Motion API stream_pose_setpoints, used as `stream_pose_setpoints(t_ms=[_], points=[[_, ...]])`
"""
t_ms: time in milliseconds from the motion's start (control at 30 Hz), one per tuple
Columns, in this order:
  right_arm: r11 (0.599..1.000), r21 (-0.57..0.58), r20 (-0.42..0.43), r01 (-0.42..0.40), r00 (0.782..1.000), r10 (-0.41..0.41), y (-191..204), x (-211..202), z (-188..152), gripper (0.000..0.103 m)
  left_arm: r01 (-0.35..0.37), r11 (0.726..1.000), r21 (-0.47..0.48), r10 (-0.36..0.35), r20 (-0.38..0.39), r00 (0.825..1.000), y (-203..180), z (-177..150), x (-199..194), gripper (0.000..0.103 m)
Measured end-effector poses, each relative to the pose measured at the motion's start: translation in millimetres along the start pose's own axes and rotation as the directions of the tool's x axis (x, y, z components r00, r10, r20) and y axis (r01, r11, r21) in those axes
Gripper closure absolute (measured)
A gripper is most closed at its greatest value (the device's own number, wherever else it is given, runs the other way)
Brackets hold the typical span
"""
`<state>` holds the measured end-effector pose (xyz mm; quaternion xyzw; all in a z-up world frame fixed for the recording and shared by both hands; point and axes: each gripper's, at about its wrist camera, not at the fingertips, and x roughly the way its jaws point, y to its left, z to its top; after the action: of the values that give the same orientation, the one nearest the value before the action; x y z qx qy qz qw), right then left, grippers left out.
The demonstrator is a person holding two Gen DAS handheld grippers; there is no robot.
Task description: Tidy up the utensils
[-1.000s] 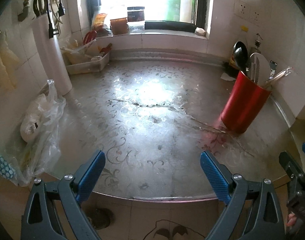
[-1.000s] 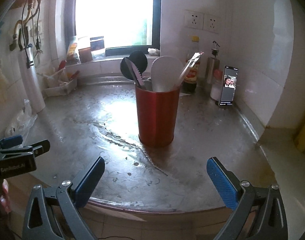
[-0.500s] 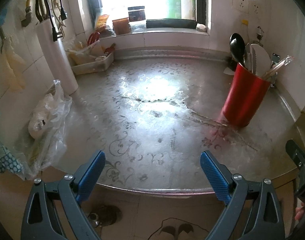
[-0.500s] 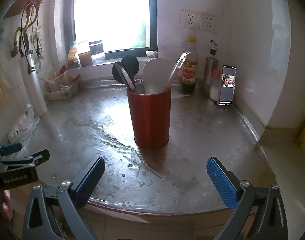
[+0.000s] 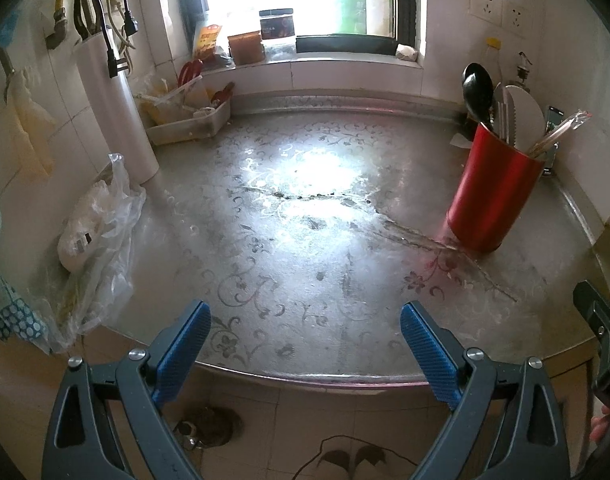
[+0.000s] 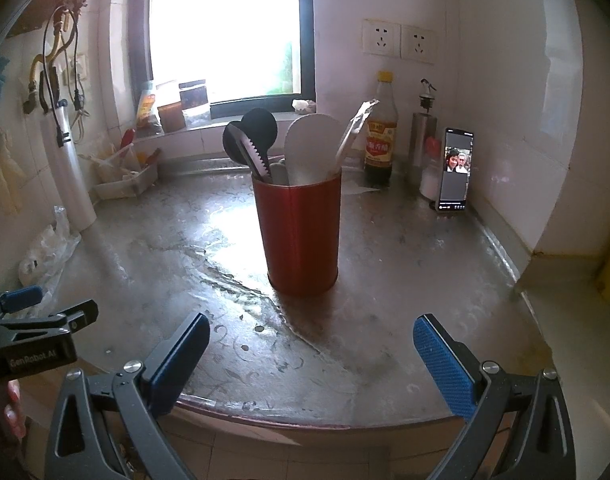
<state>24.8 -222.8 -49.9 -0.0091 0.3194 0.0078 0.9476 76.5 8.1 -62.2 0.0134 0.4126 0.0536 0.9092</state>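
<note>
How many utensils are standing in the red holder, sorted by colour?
In the red holder on the counter:
Black spoons: 2
White spatula: 1
Silver serrated tongs: 1
Wrapped chopsticks bundle: 1
Total: 5 visible above the rim; anything shorter inside is hidden.

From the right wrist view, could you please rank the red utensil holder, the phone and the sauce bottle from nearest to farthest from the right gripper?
1. Red utensil holder: nearest, straight ahead of the open right gripper, mid-counter.
2. Phone: farther back on the right, propped upright near the wall.
3. Sauce bottle: farthest, behind the holder, by the back wall.
</note>
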Motion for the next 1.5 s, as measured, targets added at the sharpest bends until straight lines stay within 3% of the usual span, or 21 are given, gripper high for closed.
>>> stream_pose_setpoints(t_ms=[1300,1500], points=[[1.000,0.016,-0.020,0.019,1.000,-0.019,-7.3,-7.1,-9.4,0.000,0.009,1.000,0.022,-0.009,-0.026,1.000,-0.9,-8.5,-0.2,0.007],[1.000,0.015,-0.018,0.021,1.000,-0.020,-8.9,-10.5,-10.5,0.000,0.012,1.000,0.021,-0.012,-0.003,1.000,2.3,-9.8,-4.3,0.007]])
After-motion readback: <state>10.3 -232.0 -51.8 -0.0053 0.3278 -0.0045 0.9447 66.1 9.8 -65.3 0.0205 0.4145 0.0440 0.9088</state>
